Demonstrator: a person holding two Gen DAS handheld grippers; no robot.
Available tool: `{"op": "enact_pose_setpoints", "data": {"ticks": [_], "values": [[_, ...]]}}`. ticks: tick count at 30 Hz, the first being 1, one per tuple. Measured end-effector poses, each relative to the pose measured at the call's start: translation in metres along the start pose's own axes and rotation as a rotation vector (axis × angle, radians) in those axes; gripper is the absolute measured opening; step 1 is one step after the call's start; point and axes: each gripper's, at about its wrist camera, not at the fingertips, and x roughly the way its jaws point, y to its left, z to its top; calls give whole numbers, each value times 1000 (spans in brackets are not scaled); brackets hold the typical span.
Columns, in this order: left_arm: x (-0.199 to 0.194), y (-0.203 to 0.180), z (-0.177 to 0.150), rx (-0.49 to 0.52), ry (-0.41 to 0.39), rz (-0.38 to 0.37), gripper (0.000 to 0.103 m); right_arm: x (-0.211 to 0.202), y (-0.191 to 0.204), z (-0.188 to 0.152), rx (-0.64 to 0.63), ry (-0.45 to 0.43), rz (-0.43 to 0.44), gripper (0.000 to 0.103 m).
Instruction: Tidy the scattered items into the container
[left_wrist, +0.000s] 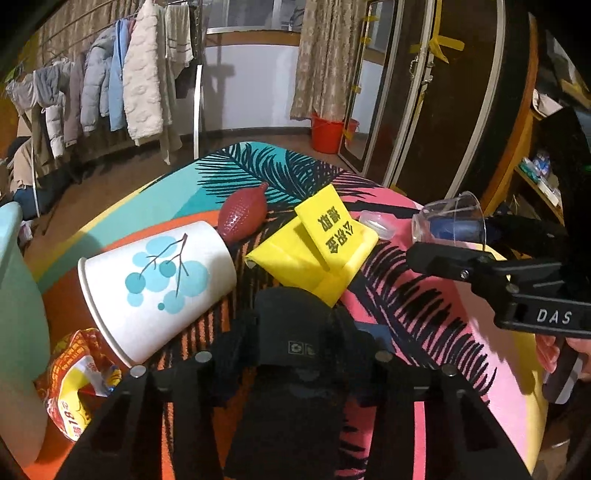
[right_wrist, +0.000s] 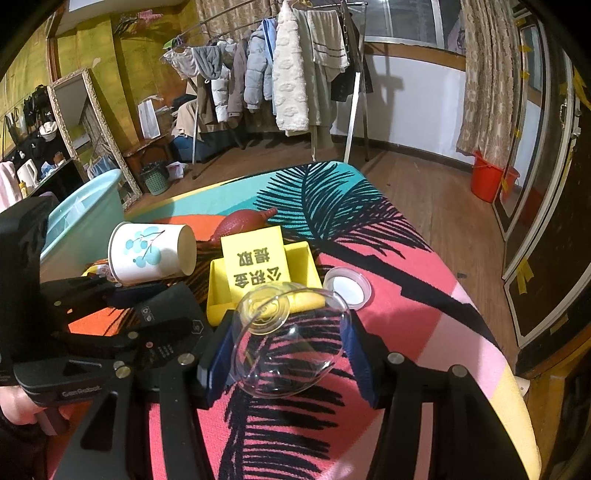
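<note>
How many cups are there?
2. A paper cup lies tipped on the table near the teal tub; a clear plastic cup is held in the right tongs.

I am holding my right gripper (right_wrist: 291, 354) level above the surface, its blue-padded fingers (right_wrist: 356, 354) closing on both sides of a clear plastic cup (right_wrist: 288, 343) lying on its side. I am clamping my left gripper (left_wrist: 295, 350) on a black box (left_wrist: 295, 325). A hand (right_wrist: 22, 410) is gripping the left handle.
</note>
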Motion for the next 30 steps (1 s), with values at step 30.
{"op": "enact_pose_setpoints", "data": {"ticks": [30], "values": [[3, 4, -8, -103, 26, -10, 69, -2, -3, -4, 0, -5, 0, 60]]}}
